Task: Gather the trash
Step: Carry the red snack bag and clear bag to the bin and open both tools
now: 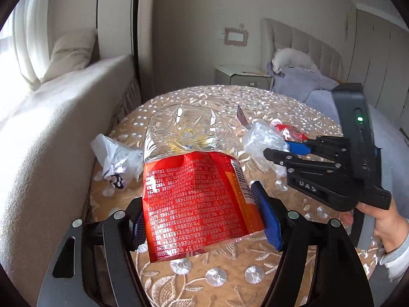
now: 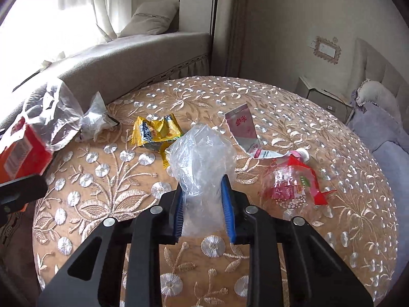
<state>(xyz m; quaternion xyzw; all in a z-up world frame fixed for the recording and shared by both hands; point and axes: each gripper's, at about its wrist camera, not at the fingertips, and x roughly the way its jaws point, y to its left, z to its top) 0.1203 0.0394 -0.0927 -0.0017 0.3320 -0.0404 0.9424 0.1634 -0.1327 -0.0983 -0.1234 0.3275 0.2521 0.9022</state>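
My left gripper (image 1: 202,220) is shut on a crushed clear bottle with a red label (image 1: 196,204), held above the round table; the same bottle shows at the left edge of the right wrist view (image 2: 23,153). My right gripper (image 2: 204,209) is shut on a crumpled clear plastic bag (image 2: 202,158), and it shows in the left wrist view (image 1: 286,151) with the bag (image 1: 263,138). On the table lie a yellow snack wrapper (image 2: 156,133), a flattened pink-white carton (image 2: 242,128), a clear wrapper with red print (image 2: 294,181) and a white plastic bag (image 2: 94,120).
The round table has a beige embroidered cloth (image 2: 332,133). A grey window bench (image 2: 133,53) with a cushion runs behind it on the left. A bed with purple bedding (image 2: 383,128) and a small nightstand (image 2: 324,99) stand to the right.
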